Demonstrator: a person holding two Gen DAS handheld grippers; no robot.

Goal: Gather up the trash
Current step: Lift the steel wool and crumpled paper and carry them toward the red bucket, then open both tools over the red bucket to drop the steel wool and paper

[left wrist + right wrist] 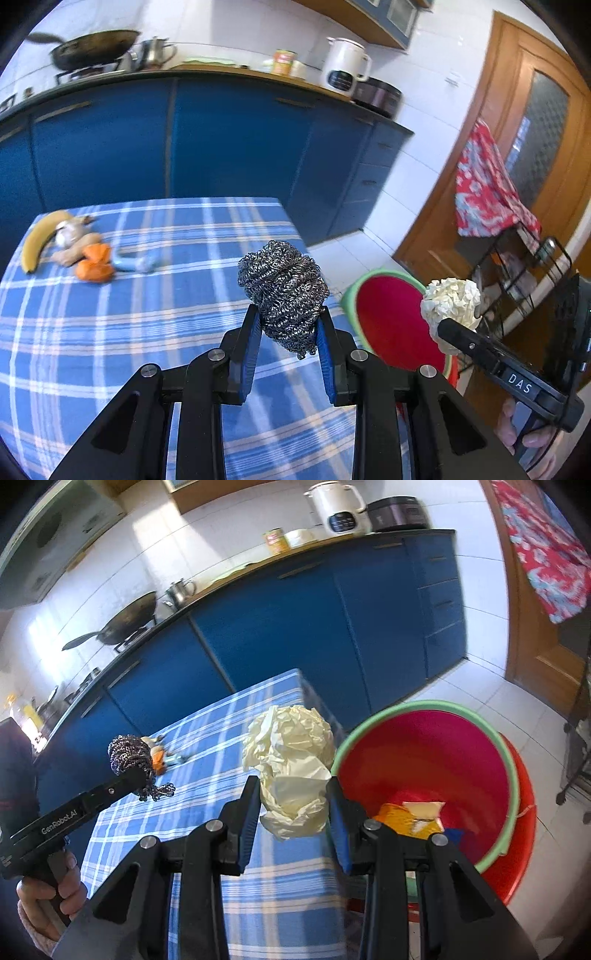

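My left gripper is shut on a grey steel wool scourer, held above the blue checked tablecloth. My right gripper is shut on a crumpled ball of cream paper, near the table's right edge and just left of the bin. The red bin with a green rim stands on the floor beside the table, with yellow and orange scraps at its bottom. In the left wrist view the paper ball and right gripper hang over the bin. The right wrist view shows the scourer at left.
At the table's far left lie a banana, garlic, orange peel and a pale blue item. Blue cabinets run behind the table. A wire rack with a red patterned cloth stands by a wooden door.
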